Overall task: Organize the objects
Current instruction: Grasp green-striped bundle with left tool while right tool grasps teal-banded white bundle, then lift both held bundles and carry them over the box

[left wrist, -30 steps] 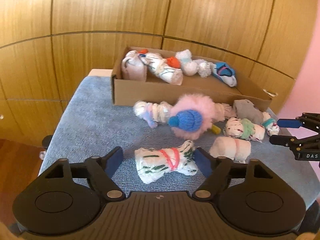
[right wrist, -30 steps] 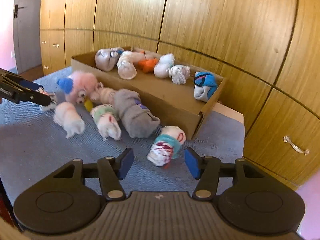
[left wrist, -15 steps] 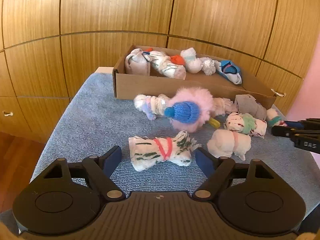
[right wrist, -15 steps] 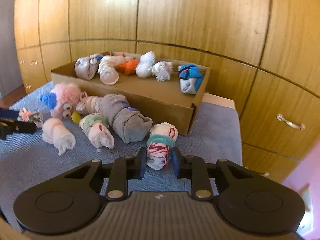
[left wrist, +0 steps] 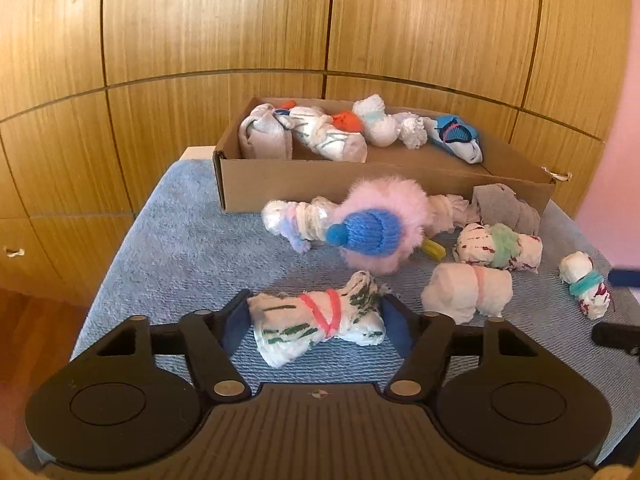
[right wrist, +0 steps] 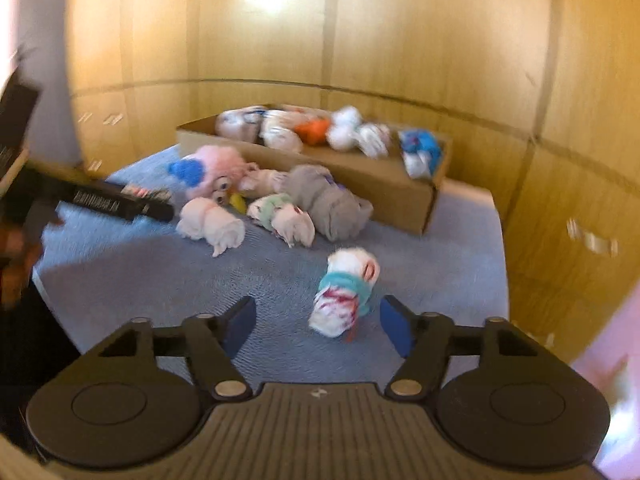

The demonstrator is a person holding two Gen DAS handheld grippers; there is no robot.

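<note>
A white sock roll with green stripes and a pink band (left wrist: 316,320) lies on the blue towel (left wrist: 192,248). My left gripper (left wrist: 316,318) is closing on it, and its blue pads (left wrist: 236,320) touch both ends of the roll. In the blurred right wrist view, a white roll with a teal band (right wrist: 346,292) lies on the towel between the jaws of my right gripper (right wrist: 316,314). Those jaws are opening, and neither pad touches the roll, which sits nearer the right pad. The same teal-banded roll (left wrist: 582,284) shows at the right of the left wrist view, beside the right gripper's fingertips (left wrist: 624,276).
A cardboard box (left wrist: 320,188) at the back holds several sock rolls. In front of it are a pink fluffy toy with a blue hat (left wrist: 380,228), a grey roll (left wrist: 508,208) and more white rolls (left wrist: 468,292). Wooden cabinets stand behind. The towel's edge drops off at the left.
The left jaws narrowed onto the striped roll. The right gripper closed on the teal-banded roll, then opened and drew back, leaving the roll on the towel.
</note>
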